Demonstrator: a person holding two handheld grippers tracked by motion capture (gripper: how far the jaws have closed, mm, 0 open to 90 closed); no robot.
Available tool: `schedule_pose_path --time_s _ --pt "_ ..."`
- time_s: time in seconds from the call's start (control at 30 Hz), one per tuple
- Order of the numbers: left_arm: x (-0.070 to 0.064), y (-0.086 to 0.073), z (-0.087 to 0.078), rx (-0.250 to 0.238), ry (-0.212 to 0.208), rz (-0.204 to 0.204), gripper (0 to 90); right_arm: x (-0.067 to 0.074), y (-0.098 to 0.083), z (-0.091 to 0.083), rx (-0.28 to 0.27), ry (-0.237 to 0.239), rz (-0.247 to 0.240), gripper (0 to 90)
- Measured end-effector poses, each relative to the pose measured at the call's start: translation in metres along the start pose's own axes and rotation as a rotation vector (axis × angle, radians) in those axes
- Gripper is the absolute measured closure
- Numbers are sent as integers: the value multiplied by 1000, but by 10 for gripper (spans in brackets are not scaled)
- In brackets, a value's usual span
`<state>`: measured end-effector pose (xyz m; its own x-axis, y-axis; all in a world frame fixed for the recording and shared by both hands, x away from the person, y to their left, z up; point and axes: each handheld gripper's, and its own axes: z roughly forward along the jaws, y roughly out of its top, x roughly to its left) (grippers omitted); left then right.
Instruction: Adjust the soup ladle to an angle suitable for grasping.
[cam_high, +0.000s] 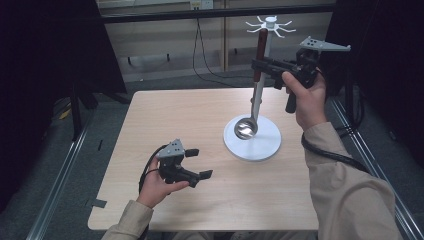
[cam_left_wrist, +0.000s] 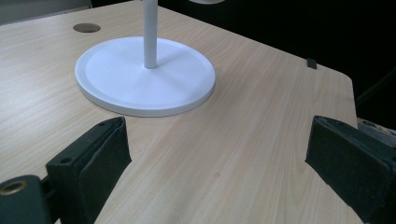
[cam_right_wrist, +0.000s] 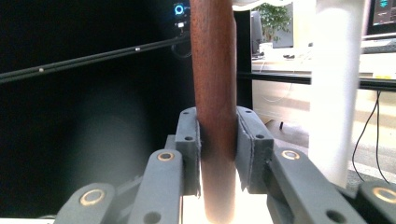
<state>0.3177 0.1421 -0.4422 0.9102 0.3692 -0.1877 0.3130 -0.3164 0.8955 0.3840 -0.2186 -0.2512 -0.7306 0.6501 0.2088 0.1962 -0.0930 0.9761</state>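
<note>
**Ladle held upright beside the hanging stand**

The light wooden tabletop (cam_high: 200, 130) carries a white hanging stand (cam_high: 252, 145), made of a round flat base, a slim upright pole and a crown of short hooks at the top. No container is seen on the tabletop; the base of the stand is bare apart from the ladle bowl over it.

The person's right forearm, in a beige sleeve, is raised from the lower right edge of the high view, with the hand (cam_high: 306, 97) lifted well above the tabletop and wrapped around the grip of the right hand-held gripper (cam_high: 260, 65). That gripper is pointed level toward the pole and is clenched on the brown wooden handle of the ladle (cam_high: 254, 100); in the right gripper view the pads are seen pressed against both sides of the handle (cam_right_wrist: 214, 93).

The ladle is held close beside the pole, its long axis nearly vertical, handle end up near the hooks and its shiny metal bowl (cam_high: 245, 128) down, just above the base, with the hollow facing the camera.

The left hand (cam_high: 155, 187) is rested low near the front edge of the tabletop, holding the left hand-held gripper (cam_high: 200, 162) pointed toward the stand. Its jaws are spread wide and nothing is between them.
</note>
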Motion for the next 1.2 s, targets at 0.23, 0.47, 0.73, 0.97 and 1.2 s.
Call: schedule_pose_path --time_s 0.23,0.47,0.73,0.97,1.2 --pt "-1 0 1 0 4 -1 61 -2 -5 -5 -34 -21 26 718" --pt "-1 0 0 3 0 -1 61 -3 -6 -6 -50 -39 38 709" --pt "-1 0 1 6 1 1 61 0 -9 -3 -70 -68 32 699" --pt "0 0 -1 10 8 4 61 -1 -11 0 -90 -100 53 689" --pt "1 1 -3 6 12 6 61 3 -9 -1 -102 -107 54 606"
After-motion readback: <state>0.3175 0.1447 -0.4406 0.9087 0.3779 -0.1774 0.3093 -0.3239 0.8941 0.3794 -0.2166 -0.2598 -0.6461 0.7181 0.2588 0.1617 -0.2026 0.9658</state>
